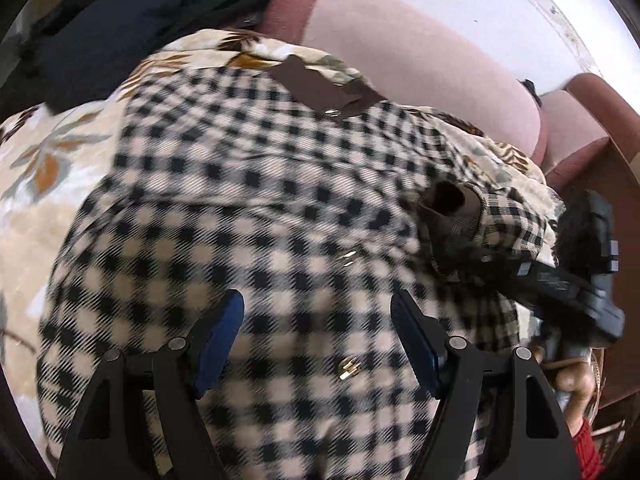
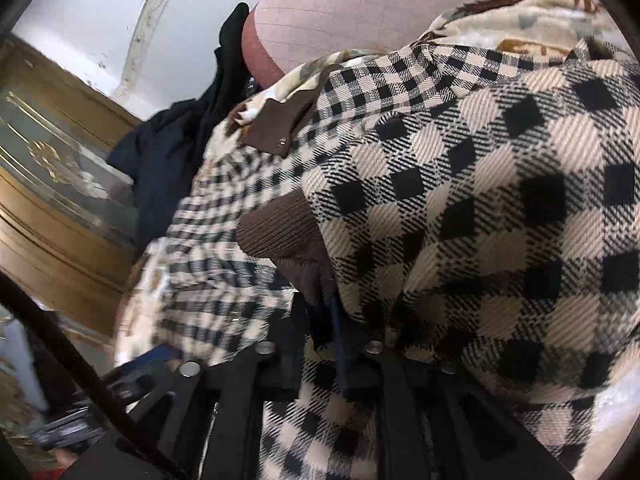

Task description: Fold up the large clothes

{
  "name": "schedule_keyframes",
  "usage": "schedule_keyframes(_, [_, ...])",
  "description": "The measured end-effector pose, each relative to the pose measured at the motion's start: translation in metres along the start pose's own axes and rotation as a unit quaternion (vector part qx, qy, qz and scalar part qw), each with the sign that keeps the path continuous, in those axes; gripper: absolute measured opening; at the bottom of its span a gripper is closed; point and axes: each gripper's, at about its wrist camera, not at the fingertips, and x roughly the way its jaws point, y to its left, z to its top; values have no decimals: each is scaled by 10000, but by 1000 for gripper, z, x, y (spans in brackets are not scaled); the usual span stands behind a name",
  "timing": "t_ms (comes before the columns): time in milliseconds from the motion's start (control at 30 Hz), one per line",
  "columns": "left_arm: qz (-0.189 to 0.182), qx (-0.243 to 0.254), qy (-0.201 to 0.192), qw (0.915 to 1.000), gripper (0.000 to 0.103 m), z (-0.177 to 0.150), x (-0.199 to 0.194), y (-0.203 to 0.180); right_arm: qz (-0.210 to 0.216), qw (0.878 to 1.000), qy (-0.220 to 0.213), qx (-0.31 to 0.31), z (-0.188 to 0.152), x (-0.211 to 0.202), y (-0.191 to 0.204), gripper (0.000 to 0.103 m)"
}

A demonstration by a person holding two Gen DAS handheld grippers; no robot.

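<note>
Floral blanket (image 1: 48,152) carries one checked jacket (image 1: 248,208); left gripper (image 1: 316,320) gapes at bottom centre, right gripper (image 2: 336,320) clamps its sleeve (image 2: 460,184).

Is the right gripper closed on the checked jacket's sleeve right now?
Yes, shut. The right gripper has its fingers pinched together on the checked jacket by the brown cuff; the sleeve drapes over them.

Bed under a floral blanket, coat spread on top

Ahead of the left tongs, the checked coat (image 1: 248,216) lies flat on the cream floral blanket (image 1: 52,168) covering the bed; blanket shows bare to their left. Beyond the coat, a dark navy garment (image 1: 120,12) sits heaped on the blanket, against the pink padded headboard (image 1: 420,52).
</note>
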Motion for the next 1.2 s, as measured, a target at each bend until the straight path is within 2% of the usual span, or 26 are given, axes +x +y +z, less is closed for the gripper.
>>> schedule_keyframes(67, [-82, 103, 39, 9999, 75, 5, 8, -11, 147, 9996, -220, -43, 6, -25, -2, 30])
schedule_keyframes(133, [-235, 173, 96, 9995, 75, 11, 19, -24, 259, 9985, -479, 12, 13, -52, -7, 35])
schedule_keyframes(233, [-463, 310, 169, 9983, 75, 20, 35, -46, 96, 9964, -815, 192, 21, -83, -23, 43])
schedule_keyframes(400, [-543, 771, 254, 9952, 75, 30, 65, -78, -145, 9916, -1126, 626, 23, -105, -54, 46])
schedule_keyframes(500, [-571, 1044, 347, 9923, 75, 32, 81, -97, -278, 9910, -1150, 632, 22, -112, -60, 46])
schedule_keyframes(600, [-434, 1313, 316, 9899, 73, 33, 89, -112, -537, 9906, -1157, 488, 24, -115, -57, 46])
schedule_keyframes(667, [-240, 1453, 393, 9883, 36, 33, 95, -120, -636, 9897, -1199, 465, 28, -111, -53, 46])
schedule_keyframes(700, [-178, 1519, 519, 9869, 11, 33, 99, -123, -665, 9886, -1262, 491, 28, -113, -54, 46])
schedule_keyframes(733, [-184, 1521, 547, 9867, 10, 34, 99, -124, -689, 9874, -1325, 531, 29, -116, -56, 46])
schedule_keyframes(833, [-262, 1429, 333, 9888, 10, 41, 81, -118, -749, 9835, -1504, 664, 30, -127, -63, 46])
schedule_keyframes(967, [-464, 1083, -98, 9930, 10, 69, 36, -91, -802, 9794, -1714, 702, 31, -142, -64, 46])
schedule_keyframes(1067, [-230, 978, -447, 9939, 10, 93, 8, -64, -783, 9790, -1752, 682, 32, -143, -62, 46])
schedule_keyframes(1200, [379, 619, -691, 9950, 10, 121, -9, -5, -814, 9818, -1613, 584, 31, -131, -55, 46])
